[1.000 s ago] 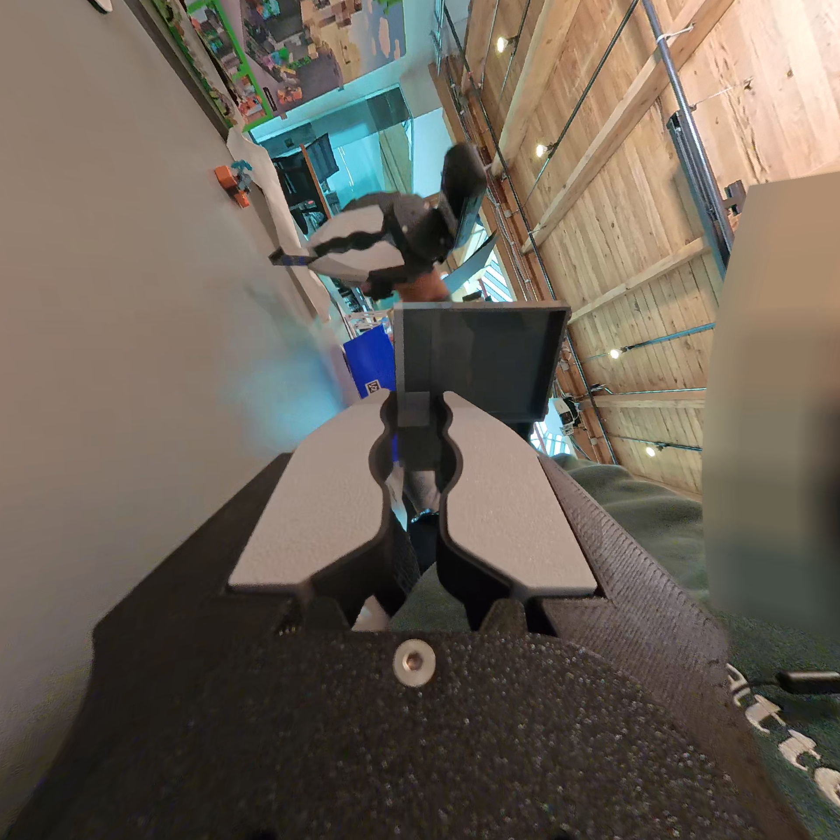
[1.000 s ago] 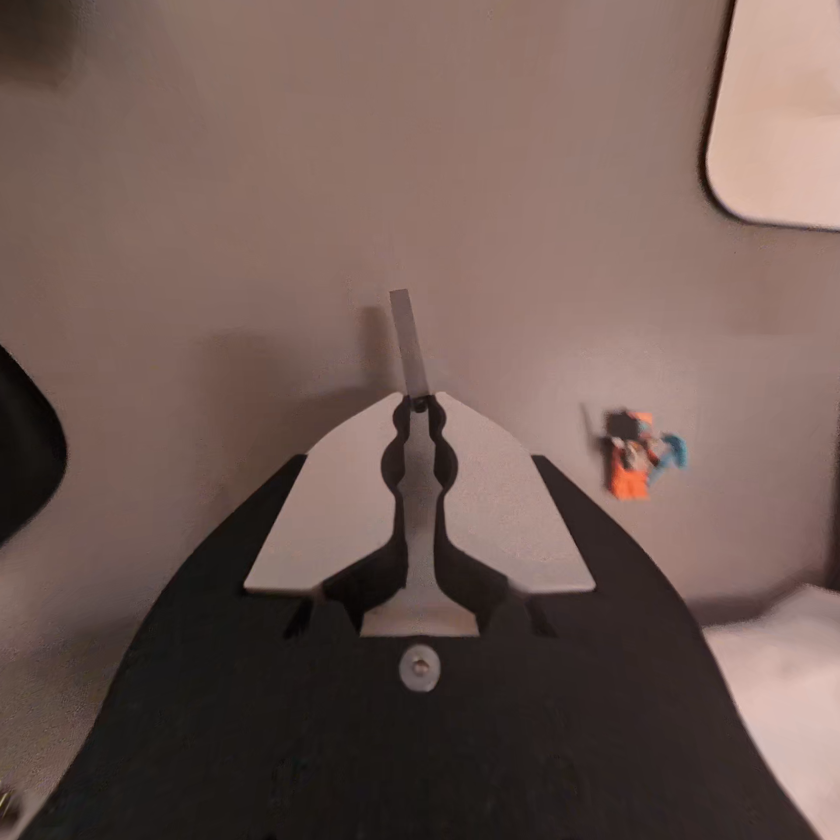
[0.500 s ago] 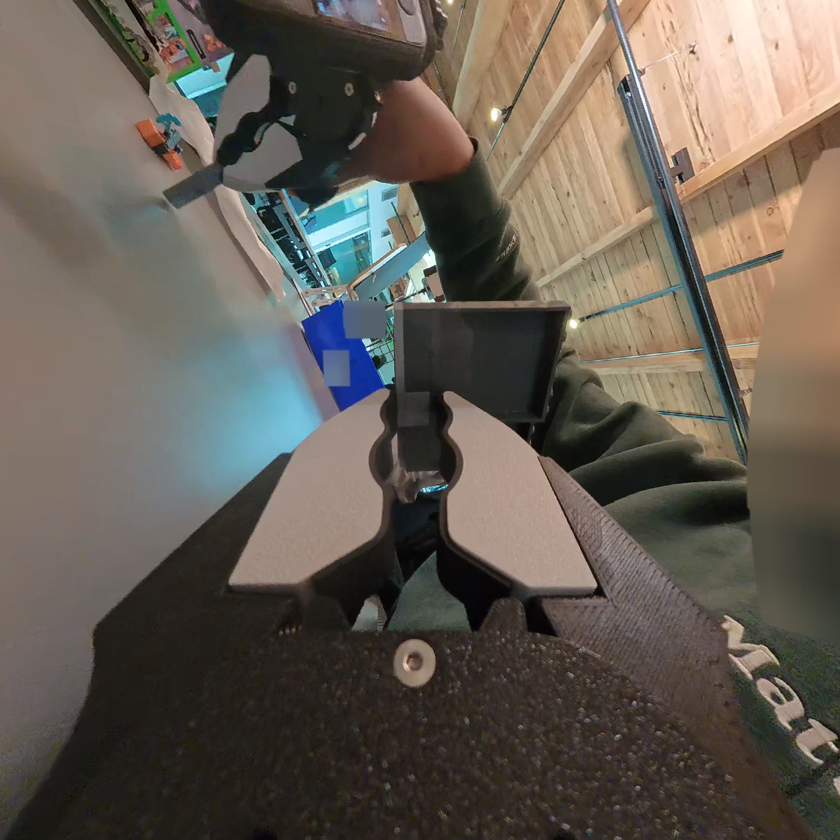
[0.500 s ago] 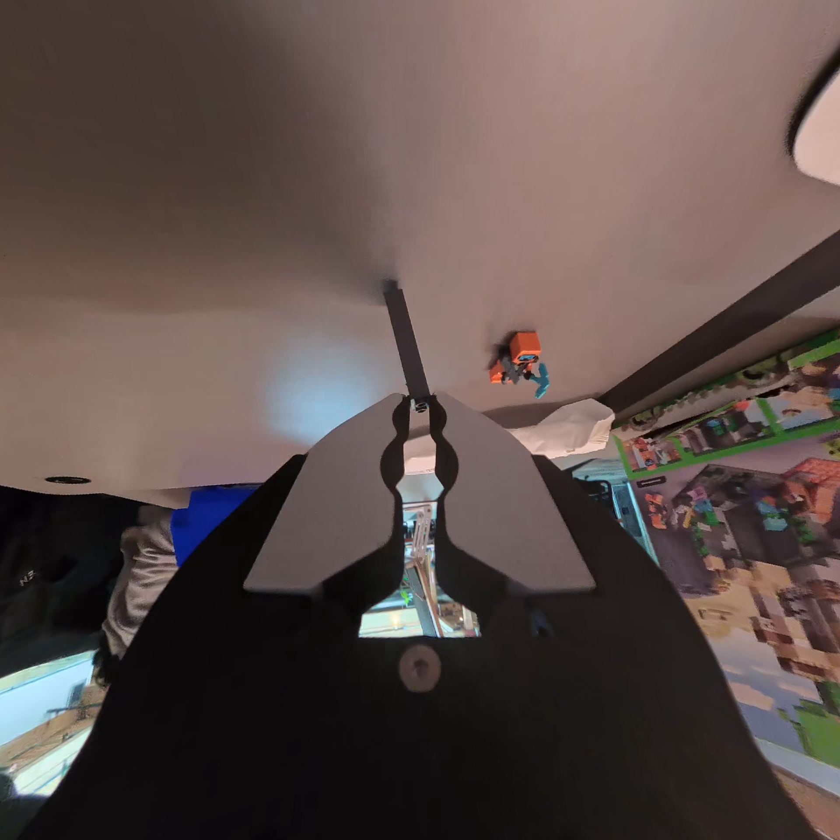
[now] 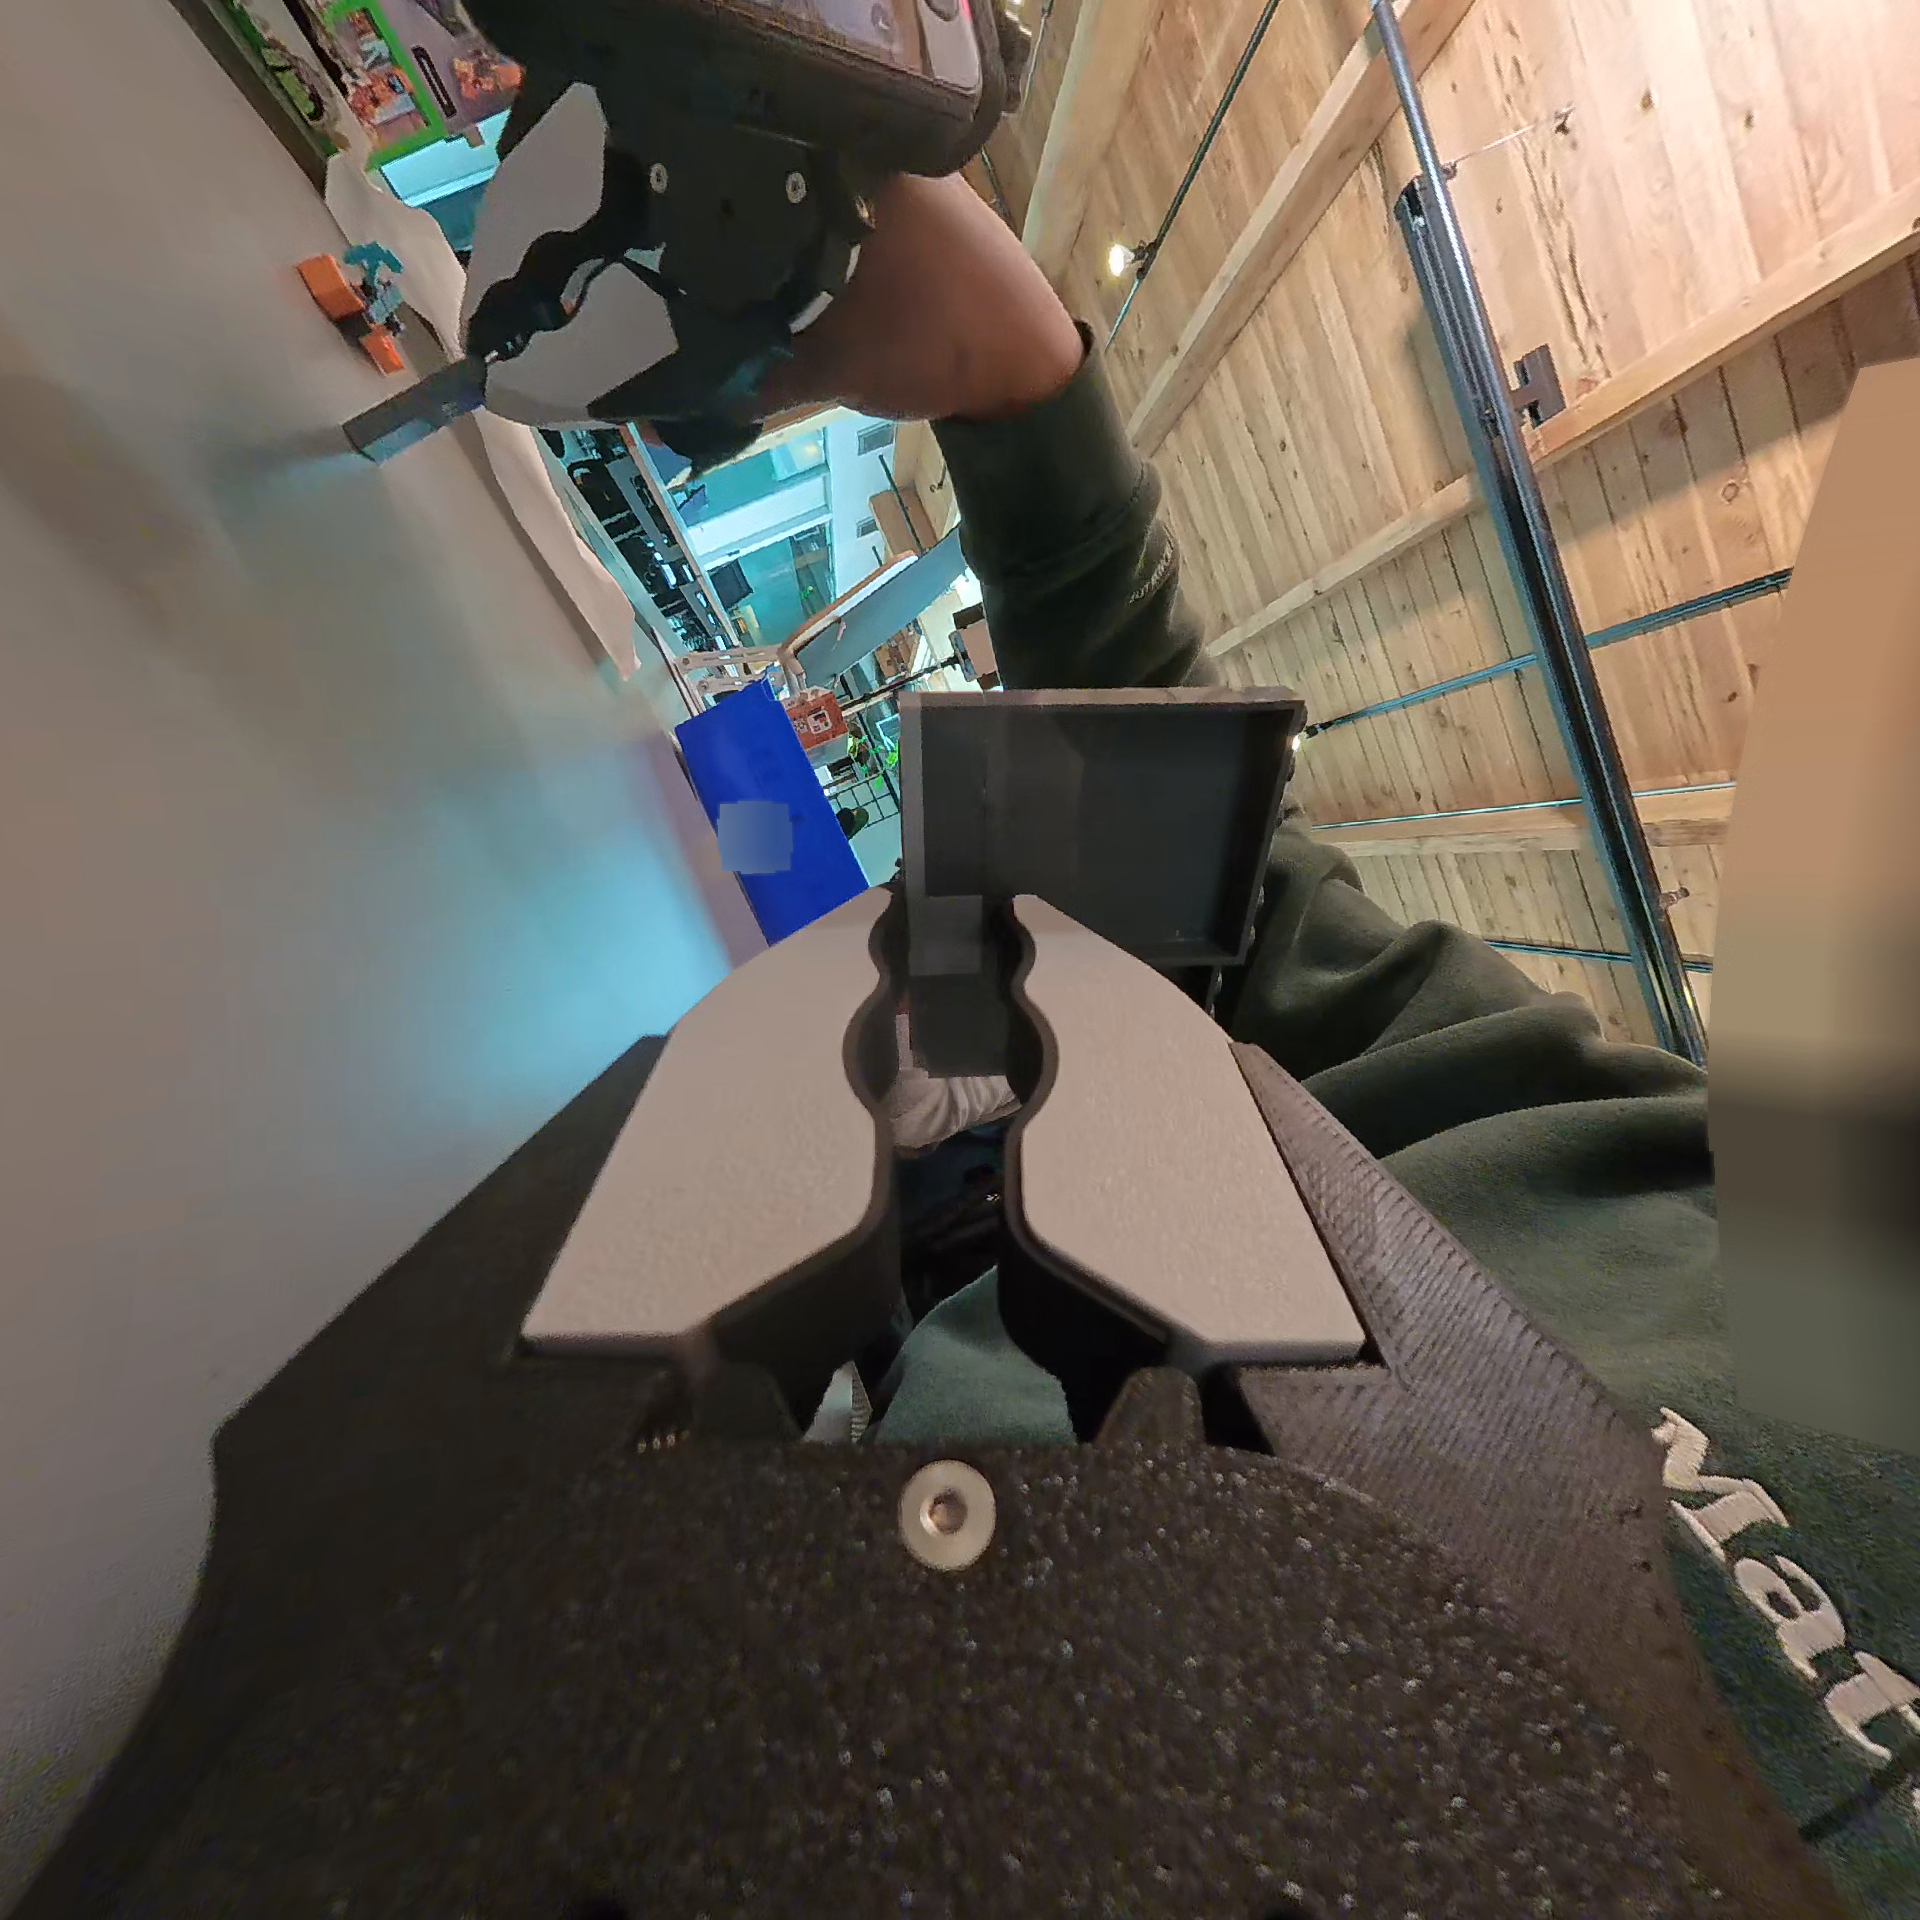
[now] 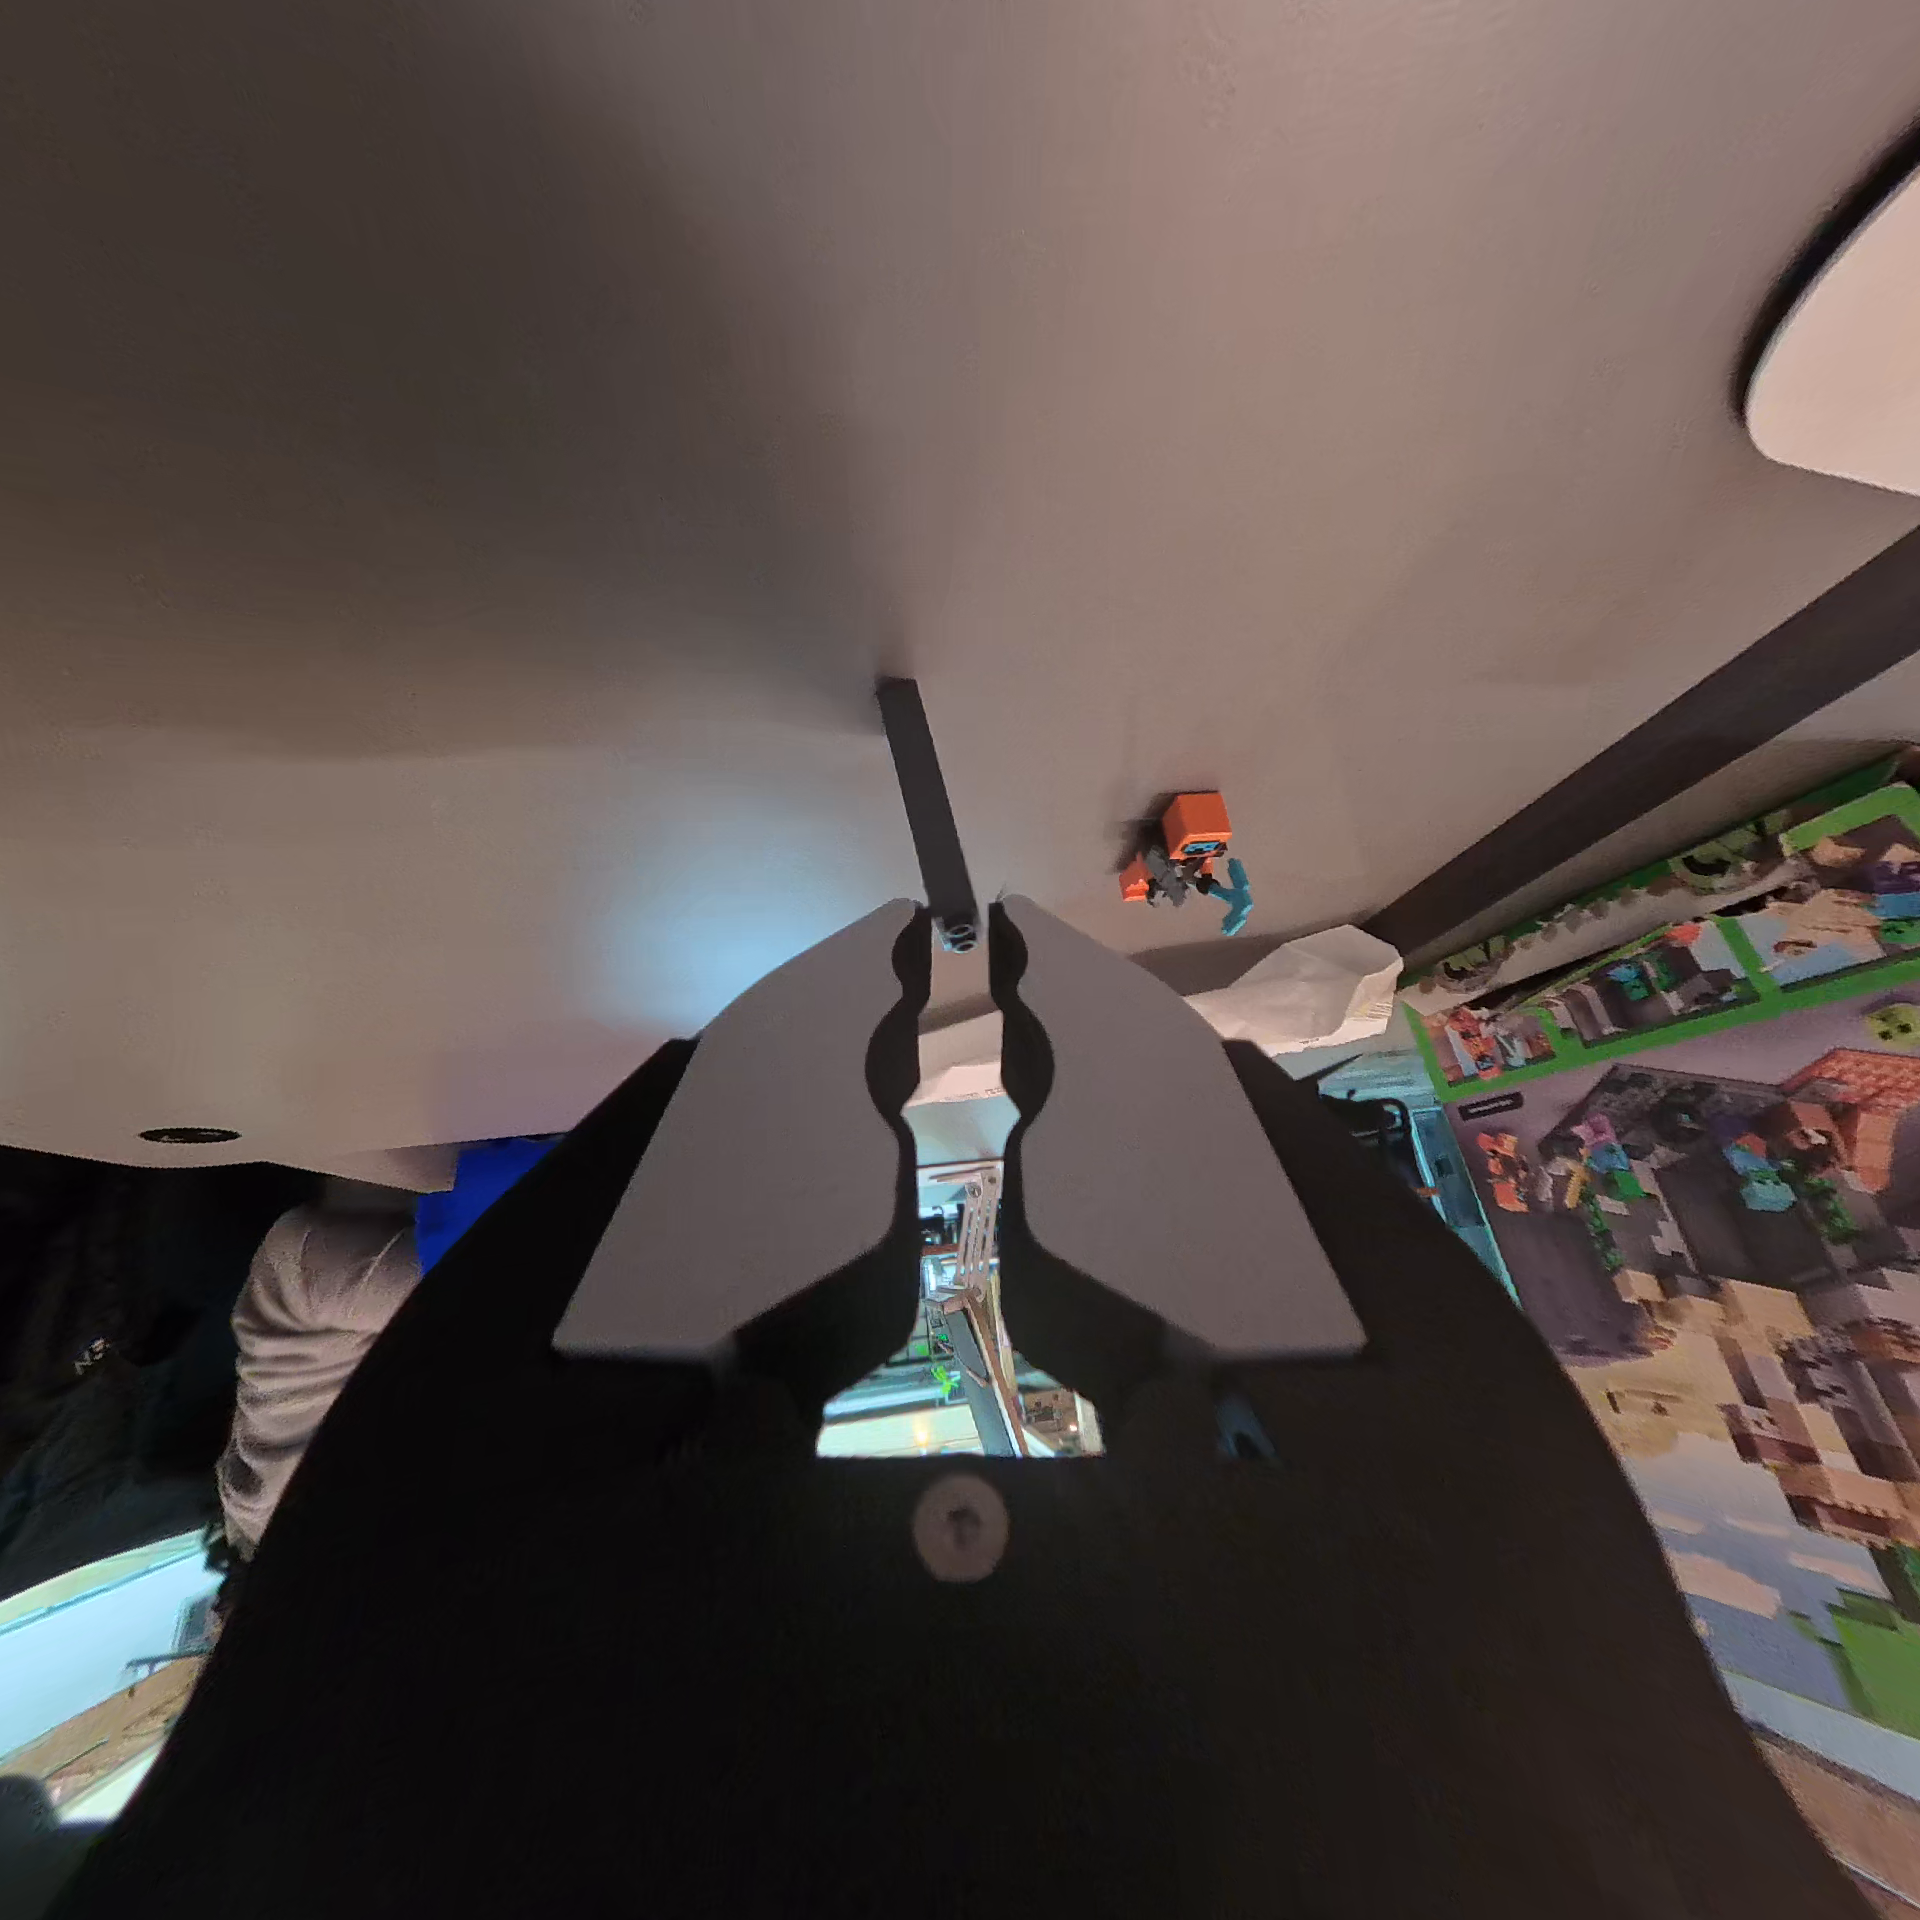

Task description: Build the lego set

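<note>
In the left wrist view, our left gripper (image 5: pixel 945 935) has its fingers (image 5: pixel 748 1132) nearly closed, pinching a dark grey box-shaped lego piece (image 5: pixel 1091 821) by a tab at the tips, open hollow side facing the cam. Further off at top left, our right gripper (image 5: pixel 488 369) holds a thin dark grey bar (image 5: pixel 410 416) w/ its far end touching the pale surface (image 5: pixel 260 831); a small orange and teal figure (image 5: pixel 358 301) sits near it. In the right wrist view, the right gripper (image 6: pixel 956 914) fingers (image 6: pixel 1143 1122) are closed down on the end of that bar (image 6: pixel 925 800), which tilts left and meets the surface (image 6: pixel 520 520) at its tip. The figure (image 6: pixel 1184 862) is just to the right, w/ crumpled white paper (image 6: pixel 1299 987) and the lego box (image 6: pixel 1714 1195) beyond.
</note>
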{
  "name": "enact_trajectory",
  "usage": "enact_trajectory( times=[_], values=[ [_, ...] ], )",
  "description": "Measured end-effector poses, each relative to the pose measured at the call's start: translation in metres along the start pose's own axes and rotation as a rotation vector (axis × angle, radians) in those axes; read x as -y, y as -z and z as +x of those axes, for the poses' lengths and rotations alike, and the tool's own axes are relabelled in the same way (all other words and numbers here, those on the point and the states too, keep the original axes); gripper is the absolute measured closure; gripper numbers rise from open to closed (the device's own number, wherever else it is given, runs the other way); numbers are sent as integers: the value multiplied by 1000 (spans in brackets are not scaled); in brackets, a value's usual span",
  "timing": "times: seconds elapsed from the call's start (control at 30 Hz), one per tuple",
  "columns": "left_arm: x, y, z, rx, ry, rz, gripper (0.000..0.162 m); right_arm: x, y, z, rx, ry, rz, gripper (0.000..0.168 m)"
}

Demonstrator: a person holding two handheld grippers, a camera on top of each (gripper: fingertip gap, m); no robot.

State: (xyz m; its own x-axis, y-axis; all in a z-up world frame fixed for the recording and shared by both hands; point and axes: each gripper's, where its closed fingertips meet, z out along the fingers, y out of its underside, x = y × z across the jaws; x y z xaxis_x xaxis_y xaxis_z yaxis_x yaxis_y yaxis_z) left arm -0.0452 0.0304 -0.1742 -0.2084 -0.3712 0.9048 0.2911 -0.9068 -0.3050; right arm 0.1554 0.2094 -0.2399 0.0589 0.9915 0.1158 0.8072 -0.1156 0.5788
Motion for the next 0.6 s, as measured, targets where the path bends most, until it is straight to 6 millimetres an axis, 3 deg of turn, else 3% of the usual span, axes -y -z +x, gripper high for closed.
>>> enact_trajectory(
  times=[0.43, 0.6],
  values=[
    [-1, 0, -1, 5, 1, -1, 147, -1, 6, 4, 4, -37, 78, 153],
    [-1, 0, -2, 8, 0, -1, 147, 0, 44, 14, 41, -139, 376, 150]
  ],
)
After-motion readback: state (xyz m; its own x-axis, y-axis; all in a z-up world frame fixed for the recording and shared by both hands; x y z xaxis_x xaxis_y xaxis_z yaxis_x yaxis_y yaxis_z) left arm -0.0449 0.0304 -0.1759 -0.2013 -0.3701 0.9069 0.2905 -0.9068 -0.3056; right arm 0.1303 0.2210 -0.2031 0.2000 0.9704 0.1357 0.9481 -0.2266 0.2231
